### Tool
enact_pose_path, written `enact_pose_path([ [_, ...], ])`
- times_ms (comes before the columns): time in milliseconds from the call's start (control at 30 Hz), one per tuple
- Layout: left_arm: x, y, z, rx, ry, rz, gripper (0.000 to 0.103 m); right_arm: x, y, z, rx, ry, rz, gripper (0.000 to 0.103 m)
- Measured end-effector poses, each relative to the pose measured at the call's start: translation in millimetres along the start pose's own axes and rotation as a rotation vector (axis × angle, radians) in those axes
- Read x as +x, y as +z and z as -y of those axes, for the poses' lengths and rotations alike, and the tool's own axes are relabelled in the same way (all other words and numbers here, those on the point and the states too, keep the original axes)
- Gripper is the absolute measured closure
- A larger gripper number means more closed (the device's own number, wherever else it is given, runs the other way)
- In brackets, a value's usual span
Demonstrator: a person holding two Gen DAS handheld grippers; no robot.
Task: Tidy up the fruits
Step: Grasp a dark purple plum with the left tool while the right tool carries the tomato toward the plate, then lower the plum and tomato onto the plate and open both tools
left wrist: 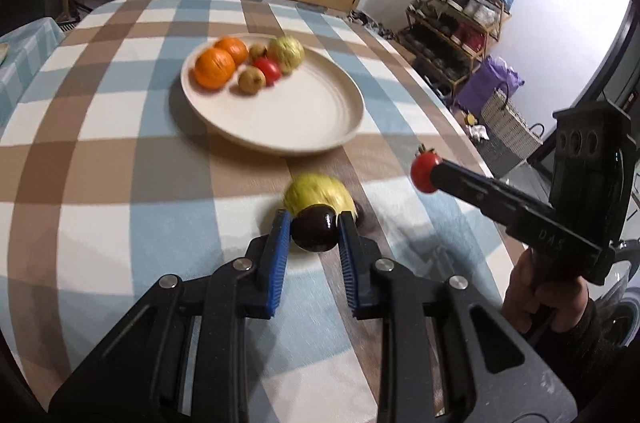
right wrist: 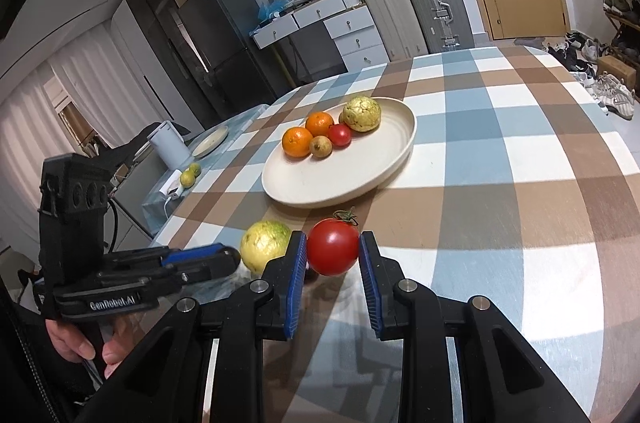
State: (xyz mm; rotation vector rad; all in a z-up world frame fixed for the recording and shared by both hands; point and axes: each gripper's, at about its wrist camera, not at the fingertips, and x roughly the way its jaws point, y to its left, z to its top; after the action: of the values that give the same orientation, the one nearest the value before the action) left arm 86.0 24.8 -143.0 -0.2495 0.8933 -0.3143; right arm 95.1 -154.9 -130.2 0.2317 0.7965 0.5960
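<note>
A cream plate (left wrist: 316, 111) (right wrist: 384, 159) on the checked tablecloth holds two oranges (left wrist: 214, 67) (right wrist: 297, 142), two small brown fruits, a red tomato (left wrist: 268, 70) (right wrist: 340, 135) and a yellow-green bumpy fruit (left wrist: 286, 53) (right wrist: 362, 114). My left gripper (left wrist: 314, 229) is shut on a dark purple plum (left wrist: 313, 229), just in front of a loose yellow-green fruit (left wrist: 318, 193) (right wrist: 266, 243) on the cloth. My right gripper (right wrist: 333, 251) is shut on a red tomato (right wrist: 333, 251) (left wrist: 425, 172), held above the table near the plate's front edge.
The table edge runs along the right (left wrist: 460, 127). A shoe rack (left wrist: 460, 11) and a wicker basket (left wrist: 508, 127) stand beyond it. Suitcases (right wrist: 416, 11) and white drawers (right wrist: 352, 31) stand at the far side. A second table with a kettle (right wrist: 168, 143) is to the left.
</note>
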Motion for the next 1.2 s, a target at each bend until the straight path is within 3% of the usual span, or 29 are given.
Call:
enact_pose_path([
  [333, 0.7, 46.8, -29.4, -0.037, 0.038, 0.065, 0.082, 16.4, 27.0, -2.1, 0.003, 0.024, -0.003, 0.076],
  [633, 20.5, 86.9, -60.3, -0.056, 0.061, 0.089, 0.082, 57.7, 58.1, -16.0, -0.049, 0.07, -0.048, 0.076],
  [1200, 70.4, 102.8, -93.3, -0.107, 0.026, 0.053, 0.082, 145.9, 82.0, -30.3, -0.117, 0.126, -0.176, 0.076],
])
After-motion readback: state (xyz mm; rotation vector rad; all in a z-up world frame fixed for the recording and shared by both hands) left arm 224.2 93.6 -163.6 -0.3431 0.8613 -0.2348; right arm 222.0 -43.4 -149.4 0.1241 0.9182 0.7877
